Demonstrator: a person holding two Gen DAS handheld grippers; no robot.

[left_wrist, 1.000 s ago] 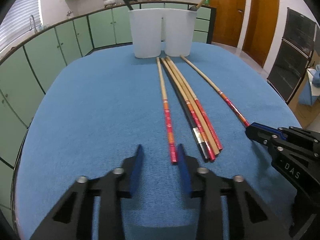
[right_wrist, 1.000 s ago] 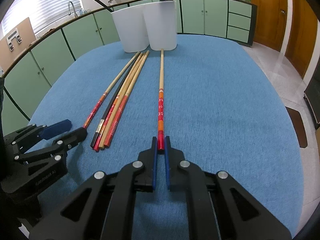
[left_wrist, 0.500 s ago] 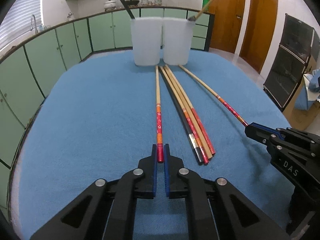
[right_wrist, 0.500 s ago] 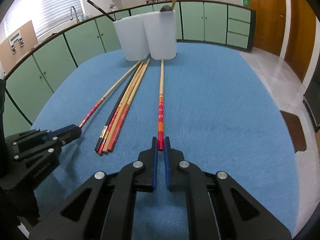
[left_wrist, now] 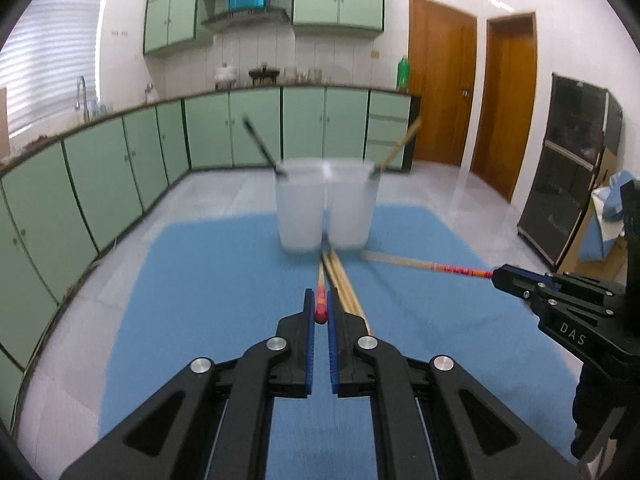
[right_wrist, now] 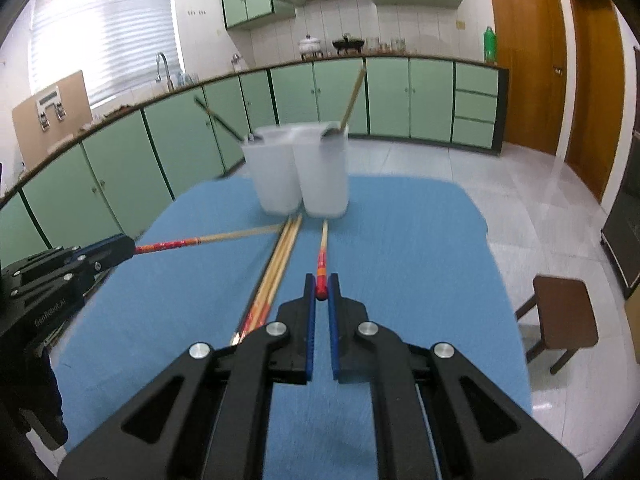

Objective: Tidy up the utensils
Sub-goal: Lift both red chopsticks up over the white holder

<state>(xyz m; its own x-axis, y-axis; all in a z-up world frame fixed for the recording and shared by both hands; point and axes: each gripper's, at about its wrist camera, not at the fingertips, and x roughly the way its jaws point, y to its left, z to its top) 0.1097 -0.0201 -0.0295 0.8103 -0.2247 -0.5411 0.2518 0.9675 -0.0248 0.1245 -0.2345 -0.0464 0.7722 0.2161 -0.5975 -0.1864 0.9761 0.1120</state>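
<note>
Clamping on one red-tipped chopstick each: left gripper (left_wrist: pixel 320 314) is pinching chopstick A (left_wrist: pixel 321 304), right gripper (right_wrist: pixel 321 292) is pinching chopstick B (right_wrist: pixel 322 276), jaws nearly closed. Both sticks are running ahead of the tips toward two white cups (right_wrist: pixel 298 172). Remaining chopsticks (right_wrist: pixel 276 268) are lying on the blue cloth (right_wrist: pixel 400 260) between the grippers.
</note>
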